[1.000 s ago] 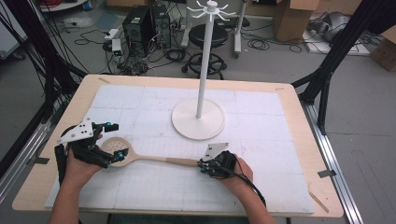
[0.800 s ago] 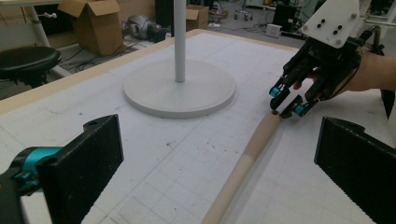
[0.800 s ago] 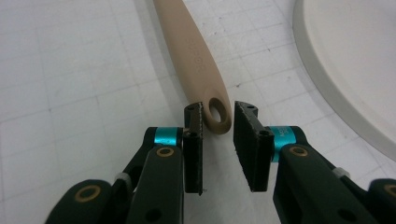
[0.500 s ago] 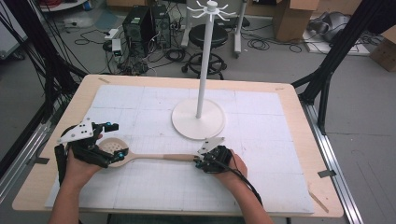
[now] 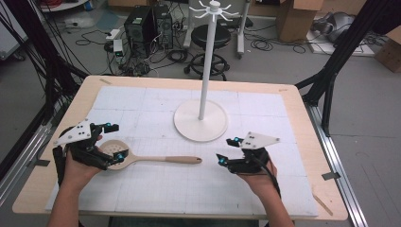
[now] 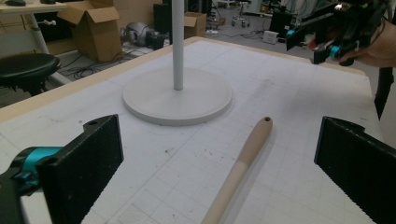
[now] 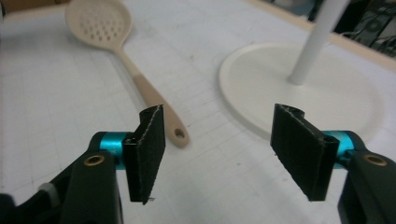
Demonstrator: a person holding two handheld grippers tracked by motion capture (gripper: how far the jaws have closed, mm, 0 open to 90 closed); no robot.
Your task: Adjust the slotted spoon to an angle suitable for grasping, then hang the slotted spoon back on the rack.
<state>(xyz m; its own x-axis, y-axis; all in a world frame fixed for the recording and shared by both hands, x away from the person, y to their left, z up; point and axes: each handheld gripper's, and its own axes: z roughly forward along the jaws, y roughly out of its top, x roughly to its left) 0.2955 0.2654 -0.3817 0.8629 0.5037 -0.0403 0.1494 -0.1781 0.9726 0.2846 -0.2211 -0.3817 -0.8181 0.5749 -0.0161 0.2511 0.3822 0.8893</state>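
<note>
The white stand (image 5: 200, 120) rises from its round base at mid-desk (image 5: 302, 123), behind the slotted spoon (image 5: 142, 158). The spoon lies flat along the desk's width, bowl toward your left, handle end toward your right. Your left gripper (image 5: 116, 142) straddles the bowl, jaws wide. Your right gripper (image 5: 226, 151) is wide apart, empty, near the handle tip.

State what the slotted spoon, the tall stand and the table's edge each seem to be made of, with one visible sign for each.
Beige slotted spoon: likely matte plastic or silicone bowl, with a darker tan, possibly wooden handle; two-tone join shows.
White tall stand with round base: probably painted metal or plastic; smooth, even white.
Pale table edge: looks like plywood; light wood tone around the white gridded mat.
</note>
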